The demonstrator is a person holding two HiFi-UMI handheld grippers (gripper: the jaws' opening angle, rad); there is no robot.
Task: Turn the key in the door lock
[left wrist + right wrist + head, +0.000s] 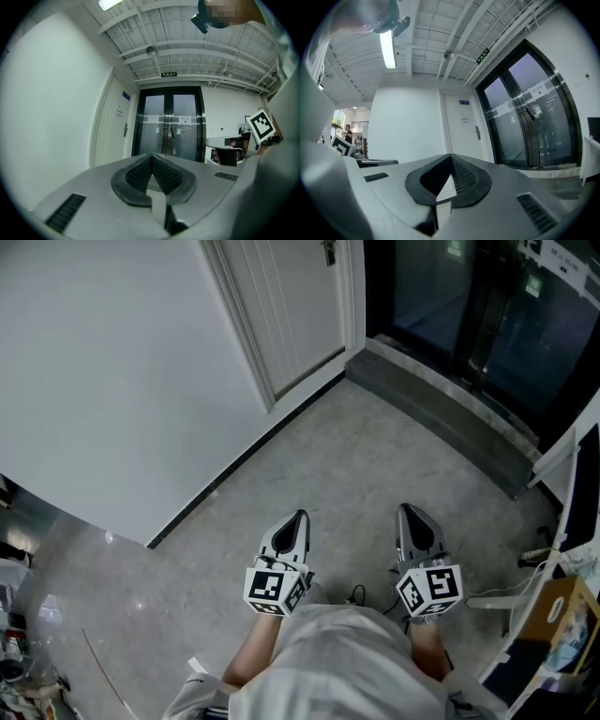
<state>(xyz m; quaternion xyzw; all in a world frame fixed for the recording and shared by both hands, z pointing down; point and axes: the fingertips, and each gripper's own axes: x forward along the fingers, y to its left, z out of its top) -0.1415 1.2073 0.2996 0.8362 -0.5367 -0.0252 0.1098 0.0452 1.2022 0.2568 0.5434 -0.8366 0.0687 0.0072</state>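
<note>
Both grippers are held level and close to the person's body, side by side over the grey floor (328,474). The left gripper (298,517) has its jaws pressed fully together, ribbed pads meeting at the tip, with nothing between them; its own view (152,157) confirms it. It's the same on the right gripper (405,509): jaws closed tight and empty, tips touching (450,157).

The white door (291,306) stands well ahead of both grippers, beyond a long stretch of floor and off to the left of the left gripper's line. The door lock (329,252) sits on the door's far edge, well apart from either set of jaws. From the left gripper it shows ahead and to the left of the tips (125,130); from the right gripper it shows just right of the tips and above them (477,132). It is too small from here to tell whether a key sits in it.

Dark glass double doors (487,296) stand ahead and to the right of the right gripper, behind a raised grey threshold (441,409). A plain white wall (112,381) runs along the left gripper's outer side.
</note>
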